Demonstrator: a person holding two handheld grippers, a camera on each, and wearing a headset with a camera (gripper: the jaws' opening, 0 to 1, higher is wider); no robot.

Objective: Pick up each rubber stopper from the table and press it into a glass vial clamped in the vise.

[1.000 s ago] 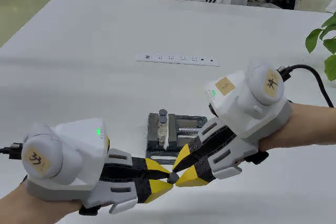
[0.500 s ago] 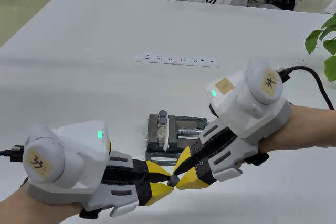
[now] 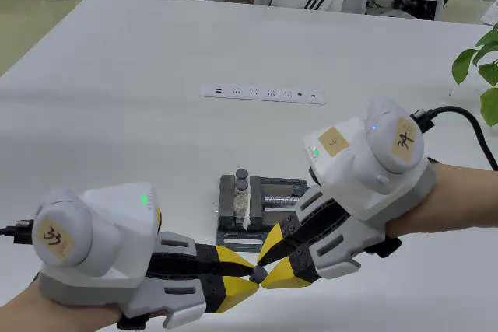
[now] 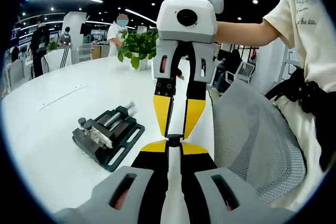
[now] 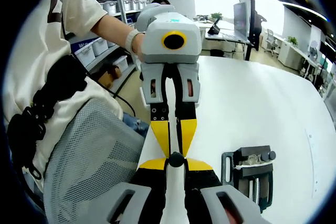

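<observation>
A small dark rubber stopper [image 3: 257, 274] hangs above the table's near edge, pinched where the two grippers meet tip to tip. My left gripper [image 3: 250, 274] comes in from the lower left and my right gripper [image 3: 265, 270] from the right, each with its yellow tips drawn together on the stopper [image 5: 176, 159]. In the left gripper view the stopper [image 4: 173, 140] sits at my own tips, with the right gripper [image 4: 175, 134] pointing down onto it. Just beyond stands the dark vise [image 3: 253, 209], which clamps glass vials; one vial [image 3: 242, 182] carries a dark stopper.
A white power strip [image 3: 261, 93] lies across the middle of the white table [image 3: 124, 75]. Green plant leaves [image 3: 482, 68] hang at the right edge. A person sits beyond the far side. A grey mesh chair [image 4: 257, 140] is close behind the grippers.
The head camera has shifted a little. Both grippers remain tip to tip on the stopper, slightly lower in the picture; nothing was let go.
</observation>
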